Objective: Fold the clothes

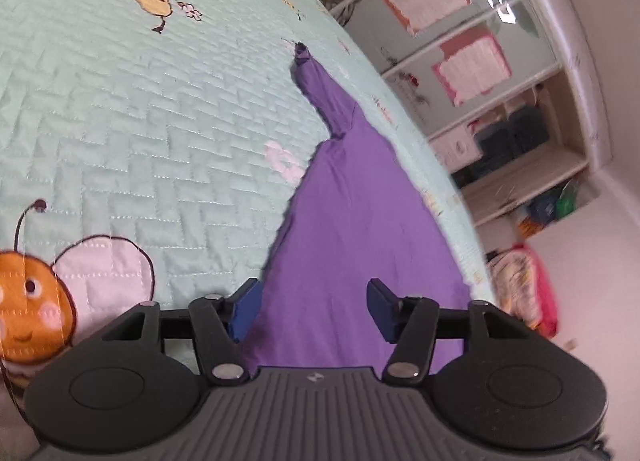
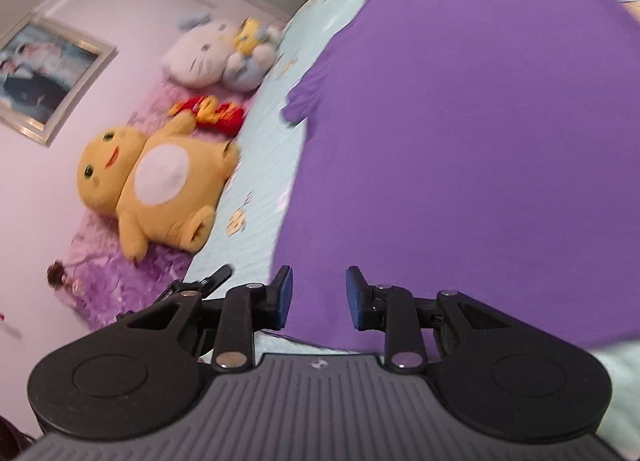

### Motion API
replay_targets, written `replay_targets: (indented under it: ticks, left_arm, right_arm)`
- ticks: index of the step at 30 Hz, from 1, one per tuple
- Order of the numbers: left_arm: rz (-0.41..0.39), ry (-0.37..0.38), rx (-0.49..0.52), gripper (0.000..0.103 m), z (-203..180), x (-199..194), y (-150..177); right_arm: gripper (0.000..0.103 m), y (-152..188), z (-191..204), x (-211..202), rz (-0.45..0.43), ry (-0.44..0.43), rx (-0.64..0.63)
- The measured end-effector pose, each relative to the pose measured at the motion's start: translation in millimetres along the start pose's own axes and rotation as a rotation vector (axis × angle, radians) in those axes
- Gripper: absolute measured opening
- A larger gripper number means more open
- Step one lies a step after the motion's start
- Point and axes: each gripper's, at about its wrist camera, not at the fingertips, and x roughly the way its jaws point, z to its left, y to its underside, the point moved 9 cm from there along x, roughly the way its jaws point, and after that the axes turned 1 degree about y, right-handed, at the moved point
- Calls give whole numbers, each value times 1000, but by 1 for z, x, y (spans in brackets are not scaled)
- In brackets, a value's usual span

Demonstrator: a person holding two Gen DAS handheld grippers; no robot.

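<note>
purple shirt (image 1: pixel 352 221) flat under both grippers, jaws apart

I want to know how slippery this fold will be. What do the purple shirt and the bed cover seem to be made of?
The purple shirt looks like thin, matte knit fabric, probably cotton jersey: it lies flat with soft creases. The bed cover looks like quilted woven cloth with a slight sheen: stitched zigzag rows and sewn-on bee patches.

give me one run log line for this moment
left tool: open, empty | right tool: open, empty | purple garment: flat on quilt
</note>
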Motion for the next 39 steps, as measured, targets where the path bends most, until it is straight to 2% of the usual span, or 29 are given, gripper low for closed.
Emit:
replay_targets:
  ticks: [2,5,6,8,11,14,16,18,21,28,31,32,34,36,39]
  left_arm:
    - [31,-54,17,44,11,7,2]
    - [36,-33,-27,36,21,9,2]
    - [35,-23,-44,36,23,9,1]
    - [32,1,-82,38,26,8,-3]
    - [27,23,-104,45,25,10,-12]
    - [23,10,-51,52,13,22,-22]
    - [30,-20,-17,53,8,35,-26]
    - [38,-36,12,53,2,48,-28]
    - [44,-38,23,53,-4,64,-32]
    - [38,-111,117,49,-13,91,-43]
    - [37,-124,165,44,-16,95,-41]
    - [38,-120,179,41,-16,96,-40]
    - [40,-108,201,23,-15,97,-37]
    - [46,-72,168,22,-10,97,-37]
    - [42,-36,122,18,-5,96,-39]
  right_arm:
    - [30,6,10,35,49,-37,-4]
    - [30,32,6,83,160,-41,15]
    - [24,43,2,99,206,-30,26]
    - [8,49,2,104,229,-25,32]
    - [14,52,5,100,236,-24,34]
    - [18,43,17,92,197,-23,-33]
    - [25,46,19,98,226,-2,-68]
    - [23,50,15,105,271,40,-95]
    - [24,44,18,104,295,52,-100]
    - [26,-37,54,83,96,198,-361]
    - [38,-80,79,90,13,301,-549]
    - [42,-95,85,94,-9,343,-610]
    - [44,-116,96,108,-36,409,-725]
    - [44,-134,106,126,-53,464,-835]
    - [44,-154,116,162,-53,473,-904]
